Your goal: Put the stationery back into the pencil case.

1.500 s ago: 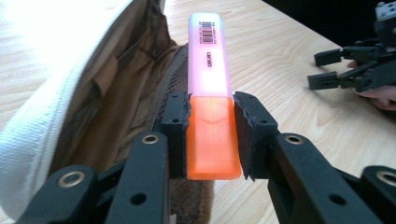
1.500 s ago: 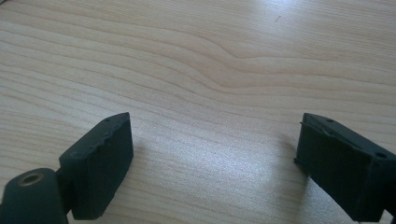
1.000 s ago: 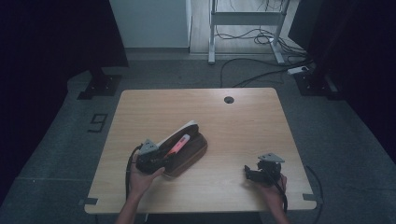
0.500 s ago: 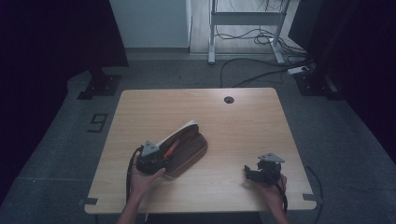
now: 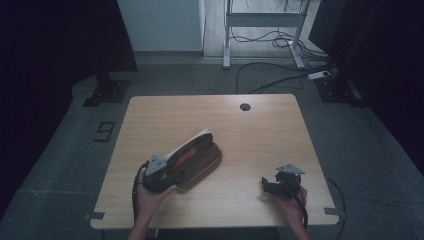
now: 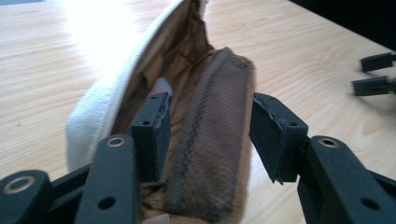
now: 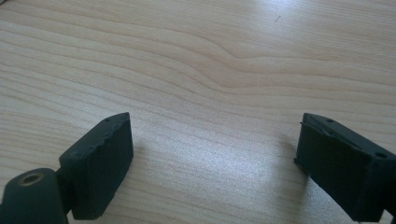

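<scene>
Brown fabric pencil pouch [image 5: 197,160] with a cream flap lies mid-bench [image 5: 165,115] in the high view, long axis running from the left hand-held gripper [image 5: 167,177] up-right; the right hand-held gripper [image 5: 266,185] rests apart. In the left gripper view the jaws, just opening, straddle the pouch's brown side without pressing it. The right gripper view shows jaws wide over bare wood.

No legible text, label, brand, number or sign in any view. Pouch [image 5: 196,159], tabletop [image 5: 250,130], both grippers: surfaces unmarked. Floor items too small and dim to read.
</scene>
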`<state>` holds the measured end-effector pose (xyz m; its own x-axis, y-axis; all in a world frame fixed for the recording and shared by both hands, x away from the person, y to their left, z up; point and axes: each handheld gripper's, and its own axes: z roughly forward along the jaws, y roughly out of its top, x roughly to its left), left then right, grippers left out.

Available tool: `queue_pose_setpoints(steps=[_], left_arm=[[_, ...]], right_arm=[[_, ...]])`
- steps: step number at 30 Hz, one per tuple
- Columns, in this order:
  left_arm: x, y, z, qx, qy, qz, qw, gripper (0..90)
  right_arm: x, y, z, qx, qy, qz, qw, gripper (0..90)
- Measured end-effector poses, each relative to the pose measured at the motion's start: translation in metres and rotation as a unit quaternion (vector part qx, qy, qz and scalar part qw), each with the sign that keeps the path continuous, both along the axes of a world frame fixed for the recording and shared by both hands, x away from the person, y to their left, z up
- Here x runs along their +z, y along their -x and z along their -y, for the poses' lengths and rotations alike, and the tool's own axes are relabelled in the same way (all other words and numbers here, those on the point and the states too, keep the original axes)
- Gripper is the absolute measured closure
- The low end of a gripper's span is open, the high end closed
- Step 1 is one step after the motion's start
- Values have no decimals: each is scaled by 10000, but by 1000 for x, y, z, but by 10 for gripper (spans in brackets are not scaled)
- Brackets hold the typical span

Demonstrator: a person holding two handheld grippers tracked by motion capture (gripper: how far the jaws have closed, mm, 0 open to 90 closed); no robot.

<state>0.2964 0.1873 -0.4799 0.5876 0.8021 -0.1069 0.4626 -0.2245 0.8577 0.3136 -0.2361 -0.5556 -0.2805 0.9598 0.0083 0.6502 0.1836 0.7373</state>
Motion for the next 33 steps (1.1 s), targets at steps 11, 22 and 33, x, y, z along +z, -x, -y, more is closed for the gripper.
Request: queue_pose_setpoints(steps=[11,22,33], left_arm=[[-9,26,-6,-130,191,-290,9993,430],[-17,42,-14,-111,62,-461,9989,409],[-30,45,-22,16,22,-540,9985,407]], right_arm=[[0,0,0,3,-6,-3,10000,106],[0,0,0,9,-16,-10,10000,106],[0,0,0,8,-12,-7,10000,106]])
